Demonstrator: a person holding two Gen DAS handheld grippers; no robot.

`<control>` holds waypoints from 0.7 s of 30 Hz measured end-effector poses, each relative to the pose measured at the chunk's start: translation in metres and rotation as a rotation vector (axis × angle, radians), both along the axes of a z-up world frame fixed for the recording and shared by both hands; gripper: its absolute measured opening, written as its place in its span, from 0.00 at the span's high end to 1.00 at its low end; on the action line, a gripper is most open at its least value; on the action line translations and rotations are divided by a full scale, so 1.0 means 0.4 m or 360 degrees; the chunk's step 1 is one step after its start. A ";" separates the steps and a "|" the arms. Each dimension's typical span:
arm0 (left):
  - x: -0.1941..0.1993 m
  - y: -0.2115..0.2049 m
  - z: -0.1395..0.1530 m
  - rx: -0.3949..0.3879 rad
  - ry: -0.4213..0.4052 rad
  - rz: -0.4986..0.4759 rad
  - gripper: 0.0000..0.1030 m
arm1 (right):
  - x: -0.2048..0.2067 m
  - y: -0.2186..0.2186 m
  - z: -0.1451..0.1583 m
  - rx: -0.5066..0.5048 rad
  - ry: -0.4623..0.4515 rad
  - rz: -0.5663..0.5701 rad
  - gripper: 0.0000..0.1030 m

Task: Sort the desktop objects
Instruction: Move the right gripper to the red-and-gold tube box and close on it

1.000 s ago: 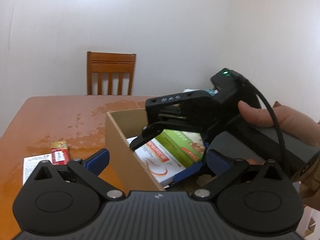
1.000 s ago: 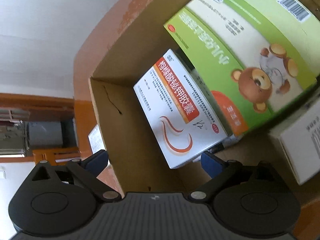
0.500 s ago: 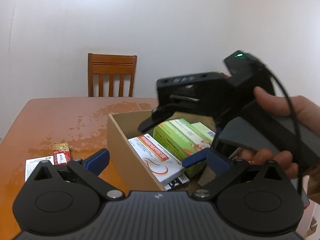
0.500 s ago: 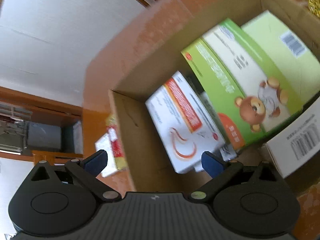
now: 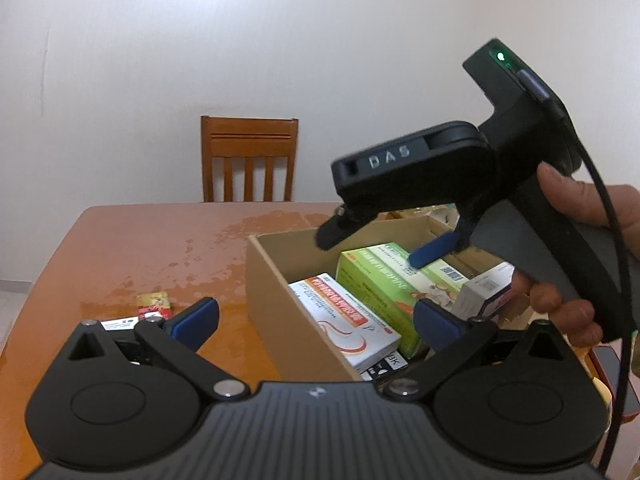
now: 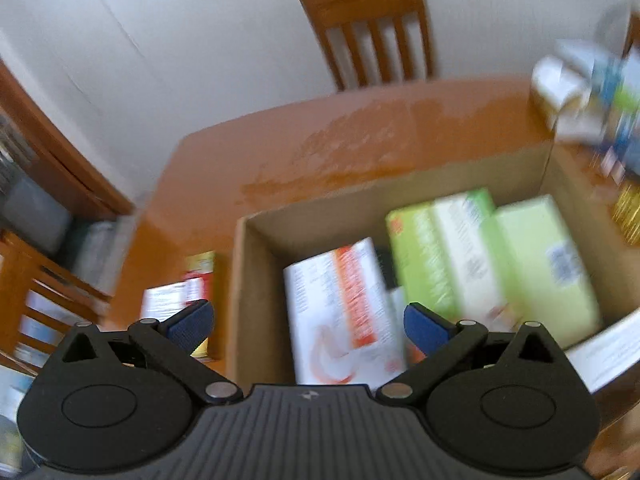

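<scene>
An open cardboard box (image 5: 280,300) on the orange wooden table (image 5: 140,248) holds a white-and-orange medicine box (image 5: 344,324), a green bear-print box (image 5: 384,280) and a white barcoded box (image 5: 484,292). A red packet (image 5: 154,306) lies on a white pack left of the cardboard box. My left gripper (image 5: 316,320) is open and empty, low at the box's near left corner. My right gripper (image 5: 380,246), held by a hand (image 5: 580,200), hangs open and empty above the box. Its own blurred view shows the cardboard box (image 6: 248,280), the white-and-orange box (image 6: 340,304), the green box (image 6: 440,248) and the red packet (image 6: 200,276) past its open fingers (image 6: 308,322).
A wooden chair (image 5: 250,160) stands at the table's far side against a white wall. Blurred packages (image 6: 592,92) crowd the table beyond the box's far right corner. Another chair and a wooden cabinet (image 6: 48,152) stand off the table's left edge.
The right gripper has lifted up out of the box, open, leaving the medicine boxes inside. Its view swung from looking down into the box to looking across the table.
</scene>
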State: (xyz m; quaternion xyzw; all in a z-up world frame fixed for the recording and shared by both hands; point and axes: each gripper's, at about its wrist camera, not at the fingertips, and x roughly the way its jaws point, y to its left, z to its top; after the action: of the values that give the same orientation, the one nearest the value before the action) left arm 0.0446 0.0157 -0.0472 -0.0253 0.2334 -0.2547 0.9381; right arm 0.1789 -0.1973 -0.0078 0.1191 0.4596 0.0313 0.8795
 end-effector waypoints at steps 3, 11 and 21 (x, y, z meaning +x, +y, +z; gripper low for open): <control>-0.002 0.010 0.011 -0.0014 -0.0013 0.0029 0.00 | 0.005 0.016 0.017 -0.0127 -0.0051 0.0058 0.00; -0.054 0.090 0.027 0.0030 -0.0069 0.0146 0.00 | 0.029 0.156 0.086 -0.0097 -0.0179 0.0400 0.00; -0.075 0.331 -0.009 0.0102 0.0045 0.0395 0.00 | 0.194 0.410 -0.039 -0.0071 0.0142 0.0490 0.00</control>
State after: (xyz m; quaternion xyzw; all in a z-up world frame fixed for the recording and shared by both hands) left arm 0.0144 0.1480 -0.0509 -0.0277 0.2498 -0.1287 0.9593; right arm 0.2565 -0.0332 -0.0235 0.0289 0.5117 0.1503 0.8454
